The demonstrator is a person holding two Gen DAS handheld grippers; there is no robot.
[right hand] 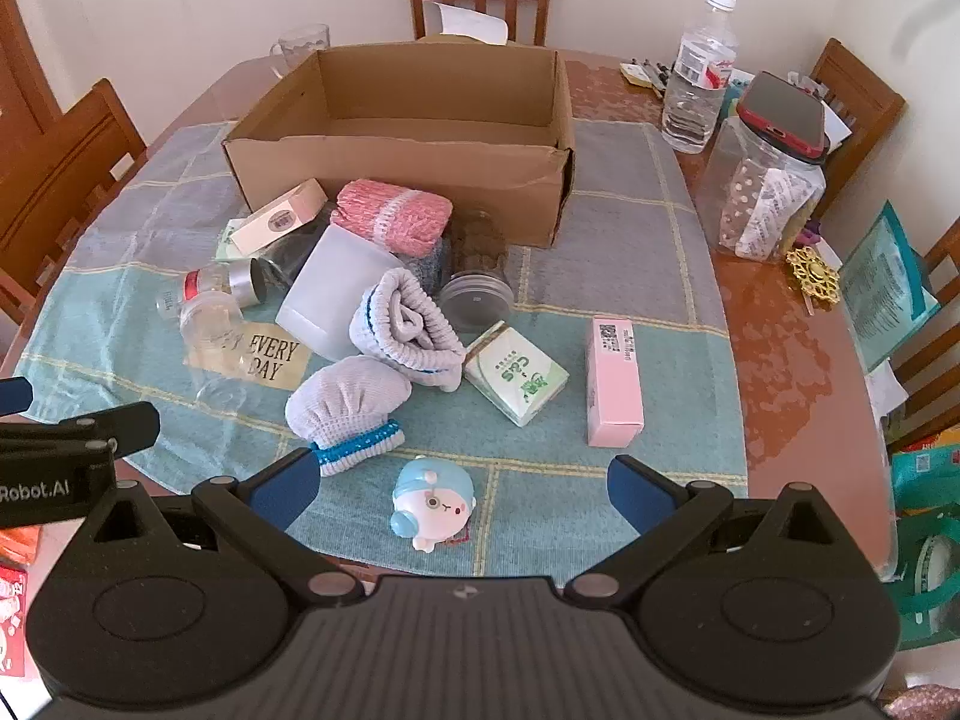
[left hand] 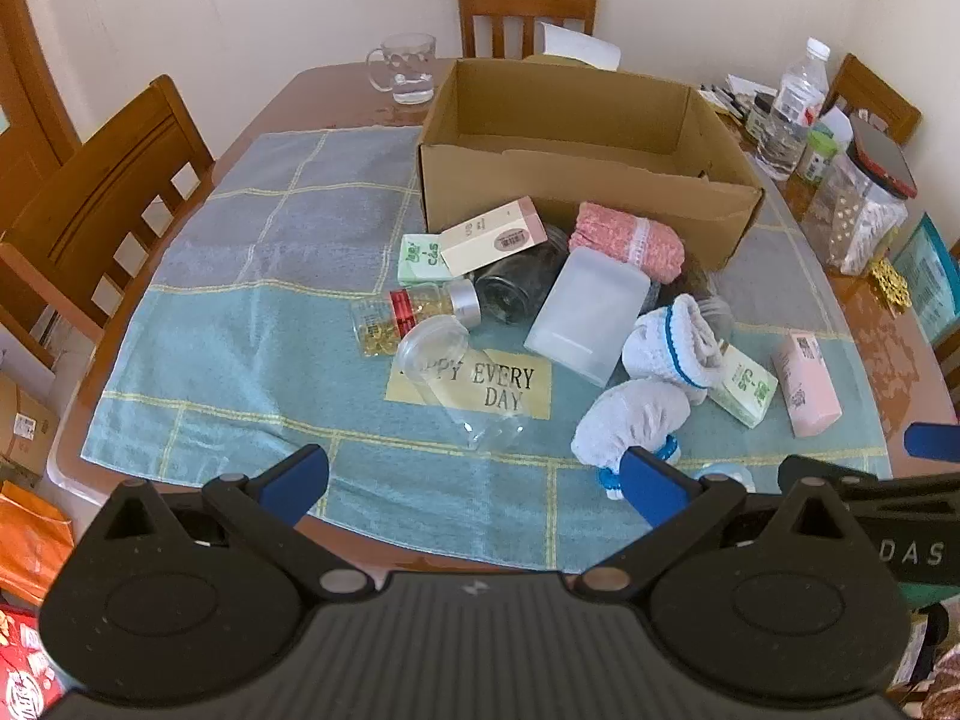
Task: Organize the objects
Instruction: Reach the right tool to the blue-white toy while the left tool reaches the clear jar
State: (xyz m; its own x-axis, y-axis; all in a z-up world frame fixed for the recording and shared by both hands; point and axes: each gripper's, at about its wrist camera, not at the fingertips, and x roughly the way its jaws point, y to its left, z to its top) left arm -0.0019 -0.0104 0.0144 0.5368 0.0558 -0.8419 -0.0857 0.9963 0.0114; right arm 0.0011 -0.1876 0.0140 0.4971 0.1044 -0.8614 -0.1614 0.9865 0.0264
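While both tools gape | toy near cloth edge | box empty

Open, empty cardboard box stands upright on towel; socks, pink carton, jars lie jumbled before it.

Left gripper: fingers spread wide, nothing between them, above the towel's near edge.
Cardboard box: open, on the checked towel.
Pile before box: pink knit roll, frosted container, capsule bottle, clear jar, 2 white socks.
Pink carton: apart, right.
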